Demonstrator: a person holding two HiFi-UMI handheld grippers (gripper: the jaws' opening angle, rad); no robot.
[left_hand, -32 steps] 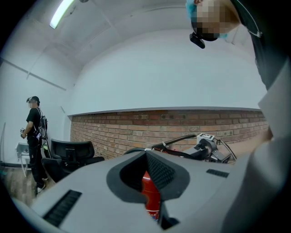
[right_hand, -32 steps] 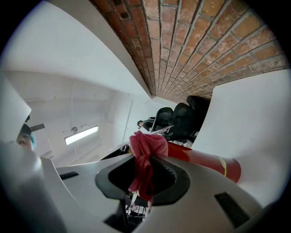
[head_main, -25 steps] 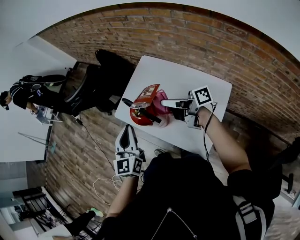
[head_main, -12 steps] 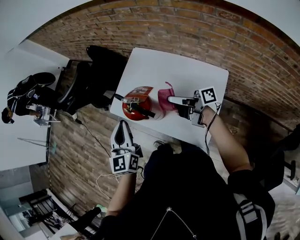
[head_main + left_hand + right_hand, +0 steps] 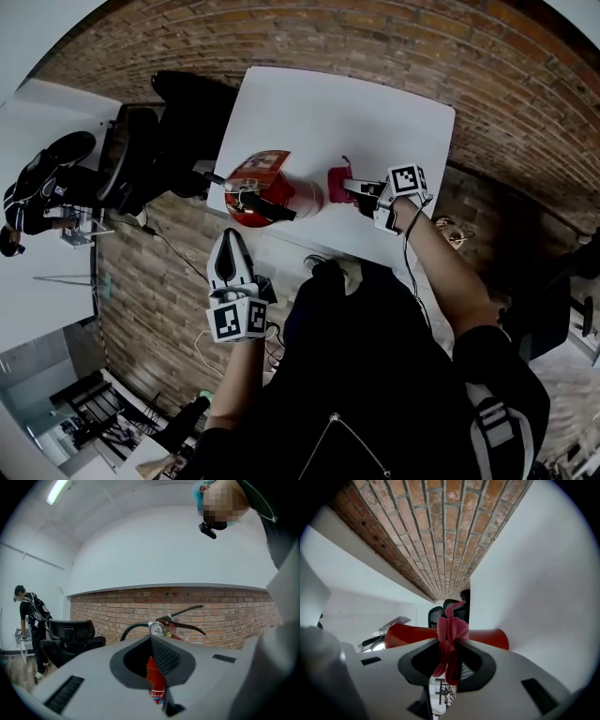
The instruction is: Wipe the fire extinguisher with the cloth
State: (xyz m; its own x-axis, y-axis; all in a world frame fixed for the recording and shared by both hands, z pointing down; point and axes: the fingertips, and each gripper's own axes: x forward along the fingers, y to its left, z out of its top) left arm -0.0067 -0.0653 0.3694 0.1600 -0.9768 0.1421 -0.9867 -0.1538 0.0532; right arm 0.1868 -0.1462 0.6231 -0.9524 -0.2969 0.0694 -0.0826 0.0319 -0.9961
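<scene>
Standing upright, fire extinguisher [image 5: 274,193], long axis vertical, cloth [image 5: 338,179] in right gripper [image 5: 351,188].

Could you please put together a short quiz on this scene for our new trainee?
1. What is the right claw shut on? A) the cloth B) a sponge C) nothing
2. Fill in: the fire extinguisher stands upright on the white ___.
3. True or false: the left claw is gripping the fire extinguisher.

Key: 1 A; 2 table; 3 false, it is off the near edge, holding nothing.
</scene>
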